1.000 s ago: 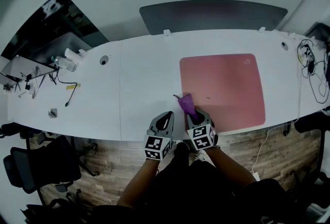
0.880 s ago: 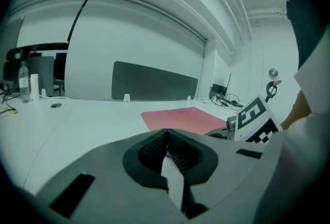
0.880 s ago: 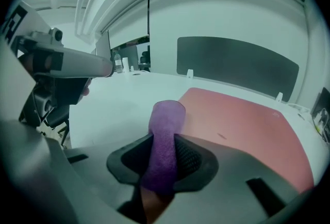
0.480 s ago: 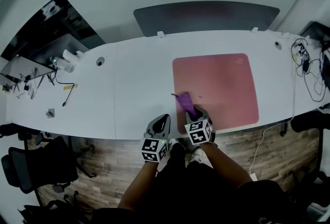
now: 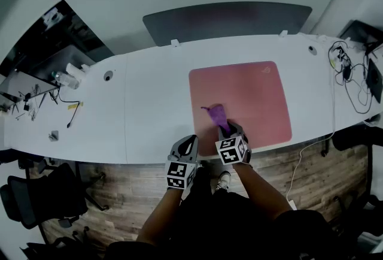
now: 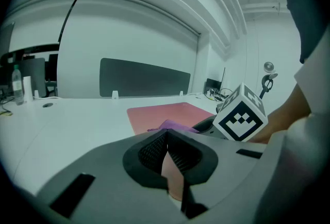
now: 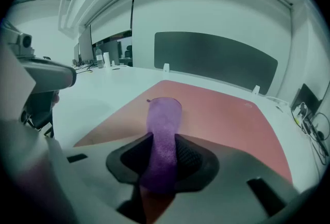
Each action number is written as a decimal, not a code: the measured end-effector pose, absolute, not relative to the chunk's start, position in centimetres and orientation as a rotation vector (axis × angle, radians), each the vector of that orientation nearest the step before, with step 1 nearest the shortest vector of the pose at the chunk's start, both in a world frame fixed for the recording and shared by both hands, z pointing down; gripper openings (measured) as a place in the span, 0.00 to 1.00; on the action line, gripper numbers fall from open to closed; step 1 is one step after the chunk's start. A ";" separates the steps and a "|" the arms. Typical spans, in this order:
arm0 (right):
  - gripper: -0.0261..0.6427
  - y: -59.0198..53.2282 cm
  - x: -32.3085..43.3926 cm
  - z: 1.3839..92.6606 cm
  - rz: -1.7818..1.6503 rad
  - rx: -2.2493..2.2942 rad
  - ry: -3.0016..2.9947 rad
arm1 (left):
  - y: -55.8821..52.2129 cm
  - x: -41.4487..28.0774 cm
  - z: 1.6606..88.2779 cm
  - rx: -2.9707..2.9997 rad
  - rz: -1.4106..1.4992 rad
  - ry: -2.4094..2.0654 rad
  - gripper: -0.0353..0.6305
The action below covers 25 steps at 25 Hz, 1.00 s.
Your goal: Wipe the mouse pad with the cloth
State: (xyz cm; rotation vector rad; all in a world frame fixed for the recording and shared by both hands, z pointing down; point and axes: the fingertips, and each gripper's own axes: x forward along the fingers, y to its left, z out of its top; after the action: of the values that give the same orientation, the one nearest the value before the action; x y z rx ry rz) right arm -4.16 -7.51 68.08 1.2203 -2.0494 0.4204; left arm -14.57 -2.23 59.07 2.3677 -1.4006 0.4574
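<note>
A pink mouse pad [image 5: 245, 97] lies on the long white desk [image 5: 155, 97]. My right gripper [image 5: 228, 130] is shut on a purple cloth [image 5: 216, 114], whose free end rests on the pad's near left part. In the right gripper view the cloth [image 7: 162, 135] runs out from between the jaws onto the pad [image 7: 221, 114]. My left gripper [image 5: 187, 146] hovers at the desk's near edge, left of the pad, jaws shut with nothing in them. The left gripper view shows the pad [image 6: 165, 113], the cloth [image 6: 175, 126] and the right gripper's marker cube [image 6: 240, 112] ahead.
A dark screen panel [image 5: 227, 18] stands behind the desk. Cables [image 5: 350, 82] lie at the desk's right end. Bottles and small items [image 5: 66, 76] sit at the far left. An office chair [image 5: 42, 202] stands on the wooden floor at the lower left.
The right gripper has drawn the cloth further onto the pad, away from its left edge. The left gripper stays at the desk's near edge. The head view has shifted.
</note>
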 end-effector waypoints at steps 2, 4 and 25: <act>0.23 -7.7 -2.6 68.1 0.435 1.252 -2.036 | -2.2 -14.0 59.0 2.368 0.464 -1.395 0.08; 0.23 -8.0 -0.9 68.1 0.447 1.287 -2.020 | -2.2 -13.8 59.0 2.370 0.474 -1.394 0.08; 0.23 -8.8 16.4 67.8 0.275 1.502 -1.769 | -3.1 -11.6 59.6 2.344 0.519 -1.400 0.08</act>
State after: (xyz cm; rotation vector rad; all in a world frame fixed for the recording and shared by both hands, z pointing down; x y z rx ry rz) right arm 16.44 -8.84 67.78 1.5017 -1.7689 0.2752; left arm -11.59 -3.12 59.60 2.3437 -1.4000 0.5186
